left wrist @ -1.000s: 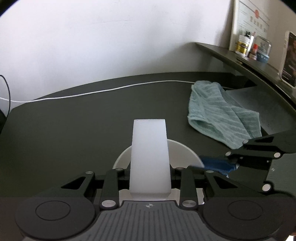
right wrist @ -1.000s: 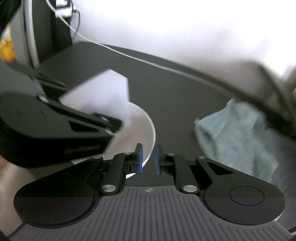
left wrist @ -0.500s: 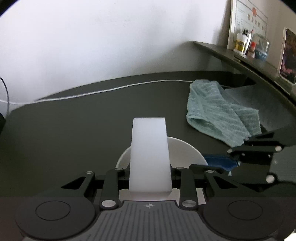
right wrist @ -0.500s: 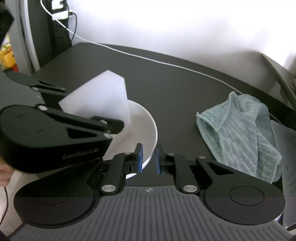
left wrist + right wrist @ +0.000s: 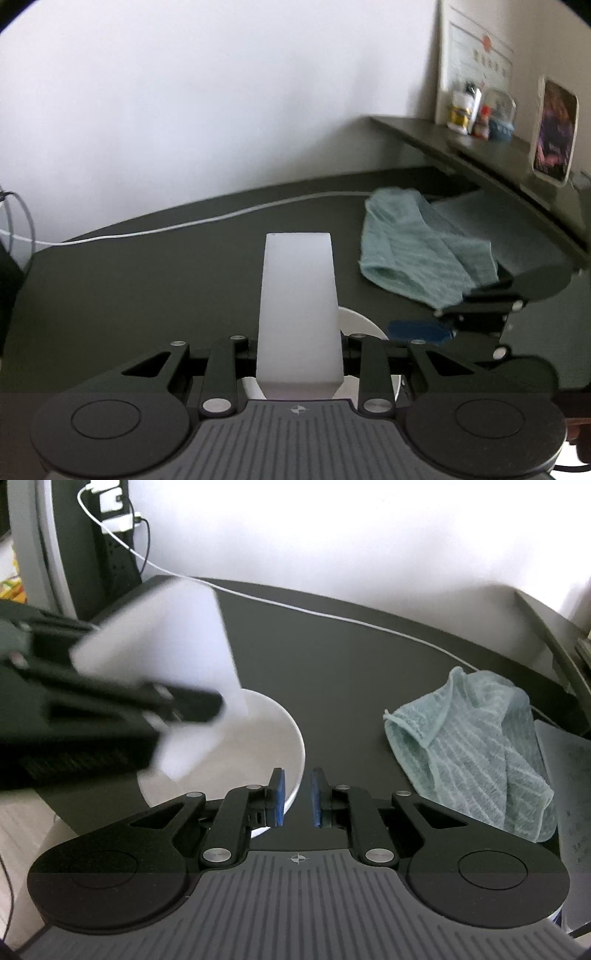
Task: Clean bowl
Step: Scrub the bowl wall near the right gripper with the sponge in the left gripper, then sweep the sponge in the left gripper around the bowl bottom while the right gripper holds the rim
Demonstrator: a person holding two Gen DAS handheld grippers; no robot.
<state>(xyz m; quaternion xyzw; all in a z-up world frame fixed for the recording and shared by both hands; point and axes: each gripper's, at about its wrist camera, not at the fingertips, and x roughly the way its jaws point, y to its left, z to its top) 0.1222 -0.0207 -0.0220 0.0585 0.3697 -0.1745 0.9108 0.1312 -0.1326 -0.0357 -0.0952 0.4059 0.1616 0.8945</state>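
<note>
**Sponge Up, Bowl Held at the Rim**

On the dark table (image 5: 369,672) sits a white bowl (image 5: 273,723), close to the near edge. The right gripper (image 5: 297,797) has its two blue pads (image 5: 279,794) on either side of the bowl's rim, one inside and one outside. A thin gap shows by each pad, so I cannot tell if they are really squeezing the rim.

The left gripper (image 5: 299,350) is pinching a white sponge block (image 5: 298,306) between its fingers. The block sticks out straight ahead. From the right wrist view the sponge (image 5: 166,664) is above the left part of the bowl, lifted off its floor, and it looks blurry.

From the left wrist view only a small piece of the bowl (image 5: 356,321) peeks out beside the sponge. The right gripper (image 5: 421,329) shows there too, off to the right.

A blue-green cloth (image 5: 476,746) lies bunched on the table to the right of the bowl, well apart from it. A white cable (image 5: 332,616) runs across the back of the table. Small bottles (image 5: 469,114) stand on a shelf (image 5: 480,155) by the wall.
</note>
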